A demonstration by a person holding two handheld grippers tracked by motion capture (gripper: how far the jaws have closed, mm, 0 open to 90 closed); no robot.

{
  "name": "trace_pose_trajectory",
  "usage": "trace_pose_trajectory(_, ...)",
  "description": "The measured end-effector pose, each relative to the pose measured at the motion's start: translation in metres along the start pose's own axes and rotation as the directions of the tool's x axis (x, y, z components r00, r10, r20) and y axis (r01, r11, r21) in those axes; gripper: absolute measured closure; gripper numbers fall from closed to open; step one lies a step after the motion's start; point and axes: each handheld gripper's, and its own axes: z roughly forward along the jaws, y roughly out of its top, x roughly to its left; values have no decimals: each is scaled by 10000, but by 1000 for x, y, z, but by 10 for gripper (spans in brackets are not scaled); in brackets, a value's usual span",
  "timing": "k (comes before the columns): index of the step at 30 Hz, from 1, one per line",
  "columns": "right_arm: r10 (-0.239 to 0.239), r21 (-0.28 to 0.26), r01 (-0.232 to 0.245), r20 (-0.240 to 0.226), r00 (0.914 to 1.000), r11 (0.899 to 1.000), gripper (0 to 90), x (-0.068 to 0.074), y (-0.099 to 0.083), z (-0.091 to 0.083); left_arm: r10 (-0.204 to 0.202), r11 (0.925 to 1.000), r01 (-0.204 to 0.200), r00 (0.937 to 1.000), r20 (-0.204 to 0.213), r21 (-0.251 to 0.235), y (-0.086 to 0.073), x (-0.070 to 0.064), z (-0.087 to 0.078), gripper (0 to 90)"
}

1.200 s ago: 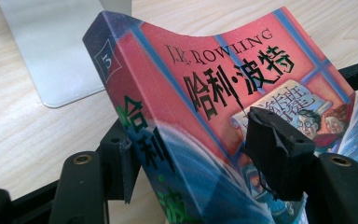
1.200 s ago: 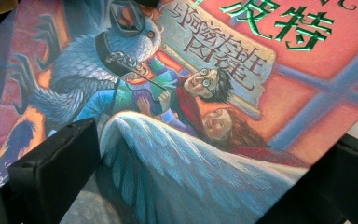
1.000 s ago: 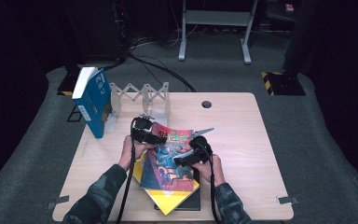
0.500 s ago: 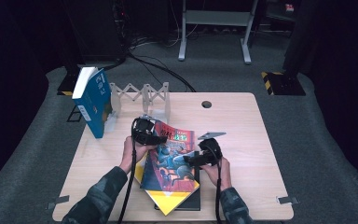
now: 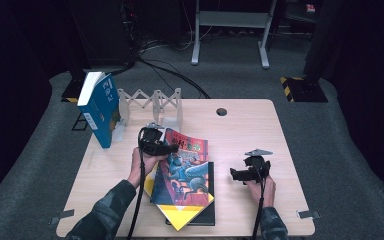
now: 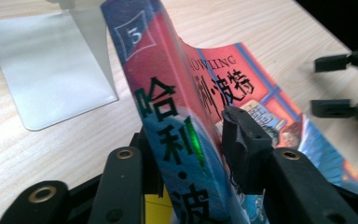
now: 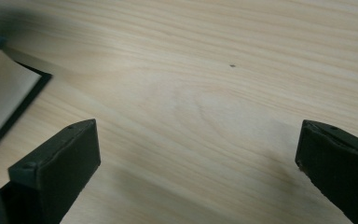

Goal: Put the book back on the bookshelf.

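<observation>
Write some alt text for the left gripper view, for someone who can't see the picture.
Two black jaws of the left gripper clamp the spine edge of a red and blue book with Chinese lettering, tilting it up off a wooden table. A clear plastic bookend plate lies behind it, and the right gripper waits open at the far right.

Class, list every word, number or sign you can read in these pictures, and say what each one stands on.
"5": in a diamond at the top of the spine of the red and blue book, which the left gripper clamps.
"哈利·波": large characters down that spine.
"OWLING": on its front cover, the first letters hidden.
"波特": large characters on its front cover.
Upright blue book: cover print too small to read.
</observation>
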Motion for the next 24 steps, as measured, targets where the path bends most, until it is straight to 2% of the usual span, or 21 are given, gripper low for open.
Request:
trace_pose_trajectory(3,-241,-213,245,162,9996,9995,0,-8,-8,4,-5,10000,5,10000,0,-63,1,-2,-2,643)
trace_pose_trajectory(8,-3,-527,7,61,10000,9986,0,-11,-11,3,-155,9996,158,9998,108,-241,0,-1,-4,661)
trace_pose_trajectory(10,-85,-630,88,53,9999,9980,8,-13,-11,4,-219,9988,226,9996,154,-423,0,-3,-6,669)
trace_pose_trajectory(11,40,-661,-36,55,10000,9978,23,-13,-12,3,-215,9987,227,9994,273,-461,0,-4,-7,679)
trace_pose_trajectory(16,-24,-692,33,131,9999,9976,26,-12,-11,4,9,9976,10,9996,271,-697,2,-9,-13,692)
trace_pose_trajectory(18,-166,-613,182,265,9995,9980,27,-11,-11,4,-80,9957,126,9987,509,-918,3,-12,-18,699)
trace_pose_trajectory(24,-128,-666,147,290,9995,9977,37,-11,-11,4,50,9941,42,9964,841,-1087,10,-21,-26,720)
